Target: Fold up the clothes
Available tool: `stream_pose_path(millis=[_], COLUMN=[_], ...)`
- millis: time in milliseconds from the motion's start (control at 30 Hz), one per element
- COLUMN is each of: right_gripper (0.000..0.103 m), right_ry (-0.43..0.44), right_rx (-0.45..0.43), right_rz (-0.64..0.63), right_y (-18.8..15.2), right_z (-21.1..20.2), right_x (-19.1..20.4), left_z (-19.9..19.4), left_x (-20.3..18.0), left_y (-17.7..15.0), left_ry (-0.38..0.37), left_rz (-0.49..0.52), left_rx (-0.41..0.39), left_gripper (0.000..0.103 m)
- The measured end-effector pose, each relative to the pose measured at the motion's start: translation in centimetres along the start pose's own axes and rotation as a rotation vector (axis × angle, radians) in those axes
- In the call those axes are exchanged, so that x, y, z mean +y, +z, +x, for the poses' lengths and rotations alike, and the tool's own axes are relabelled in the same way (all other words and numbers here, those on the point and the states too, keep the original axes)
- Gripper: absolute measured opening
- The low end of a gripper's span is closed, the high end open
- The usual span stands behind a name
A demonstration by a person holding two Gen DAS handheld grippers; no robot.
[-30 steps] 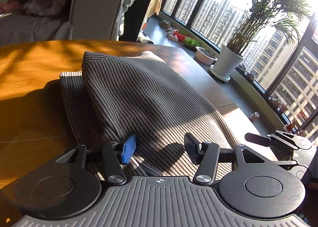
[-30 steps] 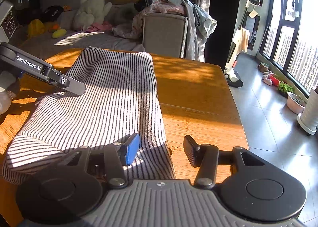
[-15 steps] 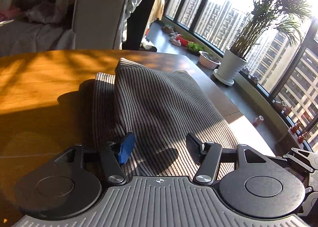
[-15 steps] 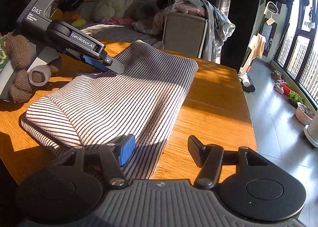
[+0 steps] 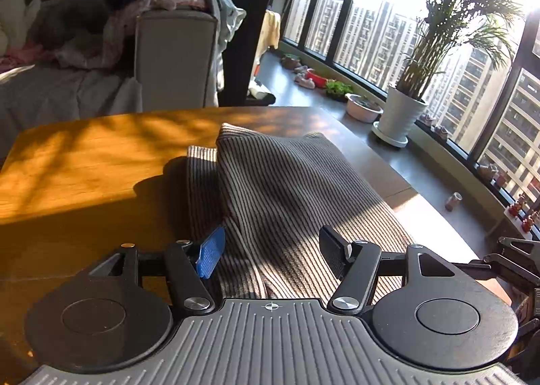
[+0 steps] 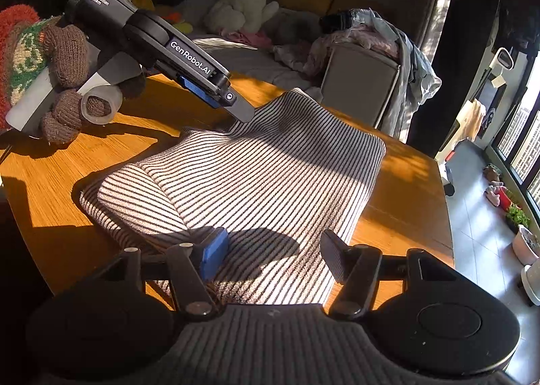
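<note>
A striped grey-and-white garment [image 5: 280, 189] lies folded on the wooden table [image 5: 84, 162]; it also shows in the right wrist view [image 6: 263, 175]. My left gripper [image 5: 270, 250] is open and empty, its fingers just above the garment's near edge. In the right wrist view the left gripper [image 6: 216, 94] hovers over the garment's far left corner, held by a hand in a brown knit glove [image 6: 64, 57]. My right gripper [image 6: 270, 251] is open and empty above the garment's near edge. Part of it [image 5: 516, 260] shows at the right edge of the left wrist view.
A grey chair [image 6: 361, 81] draped with clothes stands behind the table. A sofa with plush toys [image 6: 246, 3] is further back. A potted palm [image 5: 401, 115] and small pots stand along the window. The table's edge [image 6: 442, 189] drops to the floor on the right.
Both grippers have drawn back and swung round the garment, so it sits farther off and more centred. The garment itself has not changed shape. Both grippers stay open.
</note>
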State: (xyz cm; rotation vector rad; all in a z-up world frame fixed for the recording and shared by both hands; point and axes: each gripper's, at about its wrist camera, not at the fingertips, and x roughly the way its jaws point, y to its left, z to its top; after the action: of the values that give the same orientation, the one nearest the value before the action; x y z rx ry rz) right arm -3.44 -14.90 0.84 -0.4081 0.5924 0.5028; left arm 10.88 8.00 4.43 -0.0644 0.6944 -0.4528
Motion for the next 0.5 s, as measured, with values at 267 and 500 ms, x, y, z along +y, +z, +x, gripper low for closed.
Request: stream_pose_path(millis=[267,500], right_gripper=[0.070,0.079], right_ry=[0.142,0.132], right_rx=[-0.045,-0.045], right_rz=[-0.258,-0.346], right_y=[0.6,0.0], right_z=[-2.7,0.1], right_x=[5.2,8.4], left_z=[-1.4,-2.3], left_x=[-0.3,-0.3], left_y=[0.1,-0.8], left_ry=[0.049,0.054], left_rz=[0.054,0.107], left_rx=[-0.033,-0.020], left_gripper=[0.081,0.088])
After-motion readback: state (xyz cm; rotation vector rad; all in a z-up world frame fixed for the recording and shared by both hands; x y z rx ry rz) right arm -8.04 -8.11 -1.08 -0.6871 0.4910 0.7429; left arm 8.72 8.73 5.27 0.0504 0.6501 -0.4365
